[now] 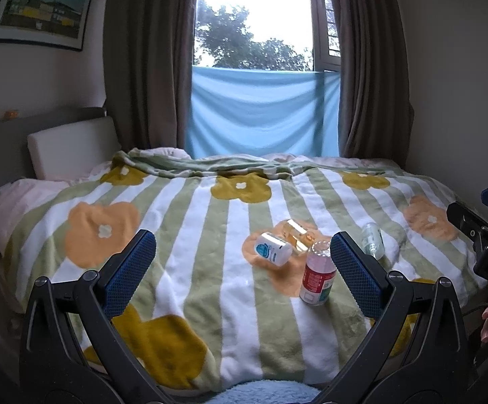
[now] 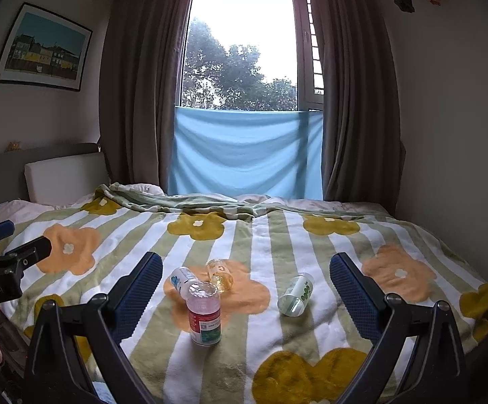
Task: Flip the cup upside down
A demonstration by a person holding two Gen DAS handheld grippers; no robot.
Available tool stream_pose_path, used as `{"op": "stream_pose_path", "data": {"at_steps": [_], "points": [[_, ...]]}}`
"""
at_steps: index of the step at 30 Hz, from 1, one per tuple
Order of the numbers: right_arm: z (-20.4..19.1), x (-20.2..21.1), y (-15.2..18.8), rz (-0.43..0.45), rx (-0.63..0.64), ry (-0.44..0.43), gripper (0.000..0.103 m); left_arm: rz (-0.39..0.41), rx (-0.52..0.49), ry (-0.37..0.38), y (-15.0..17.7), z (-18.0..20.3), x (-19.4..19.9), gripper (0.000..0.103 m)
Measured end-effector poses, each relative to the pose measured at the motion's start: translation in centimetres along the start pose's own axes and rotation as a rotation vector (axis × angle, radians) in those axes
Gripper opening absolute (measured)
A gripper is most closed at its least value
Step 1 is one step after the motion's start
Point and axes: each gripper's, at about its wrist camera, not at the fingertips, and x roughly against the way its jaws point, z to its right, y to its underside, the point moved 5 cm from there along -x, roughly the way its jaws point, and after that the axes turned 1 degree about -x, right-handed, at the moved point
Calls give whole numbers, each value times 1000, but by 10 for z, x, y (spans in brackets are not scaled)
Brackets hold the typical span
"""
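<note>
Several small clear plastic cups are on a flowered blanket (image 1: 183,235). A cup with a red and green label (image 1: 318,277) stands upright; it also shows in the right wrist view (image 2: 204,313). A cup with a blue label (image 1: 273,248) lies on its side, as do a yellow cup (image 1: 299,235) and a green-print cup (image 1: 372,239). In the right wrist view they are the blue-label cup (image 2: 181,277), the yellow cup (image 2: 220,274) and the green-print cup (image 2: 295,294). My left gripper (image 1: 244,269) is open and empty, short of the cups. My right gripper (image 2: 245,289) is open and empty above the bed's near edge.
The bed (image 2: 345,235) fills the room's width. A white headboard cushion (image 1: 72,148) stands at the back left. Brown curtains (image 2: 136,101) and a blue cloth (image 2: 244,151) hang at the window behind. A framed picture (image 2: 42,47) hangs on the left wall.
</note>
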Motion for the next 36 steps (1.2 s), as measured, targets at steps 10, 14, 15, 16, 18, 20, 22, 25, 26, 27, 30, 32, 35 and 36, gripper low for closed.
{"op": "stream_pose_path", "data": {"at_steps": [10, 14, 15, 16, 18, 20, 22, 25, 26, 27, 30, 32, 35, 36], "points": [[0, -1, -1, -4, -6, 5, 100, 6, -3, -1, -1, 0, 0, 103], [1, -2, -1, -3, -7, 7, 100, 6, -4, 1, -1, 1, 0, 103], [2, -2, -1, -3, -8, 8, 100, 7, -4, -1, -2, 1, 0, 103], [2, -2, 0, -2, -10, 8, 100, 8, -5, -2, -2, 1, 0, 103], [2, -3, -1, -2, -10, 10, 100, 8, -5, -2, -2, 1, 0, 103], [2, -1, 0, -3, -11, 11, 100, 13, -5, -2, -3, 1, 1, 103], [2, -2, -1, -2, -12, 10, 100, 13, -4, -1, -2, 1, 1, 103], [3, -1, 0, -2, -10, 11, 100, 13, -6, 0, -2, 1, 1, 103], [3, -1, 0, -1, -11, 12, 100, 13, -6, -1, -2, 1, 1, 103], [3, -1, -1, -1, -13, 13, 100, 14, -6, -3, -2, 1, 1, 103], [3, -2, -1, -1, -11, 15, 100, 14, -6, 1, -3, 2, 2, 103], [3, -2, -1, -1, -13, 14, 100, 16, -7, 0, -3, 2, 2, 103], [3, -1, -1, -1, -13, 16, 100, 24, -14, -5, -4, 5, 4, 103], [3, -1, -1, -1, -15, 17, 100, 29, -17, -8, -5, 5, 4, 103]]}}
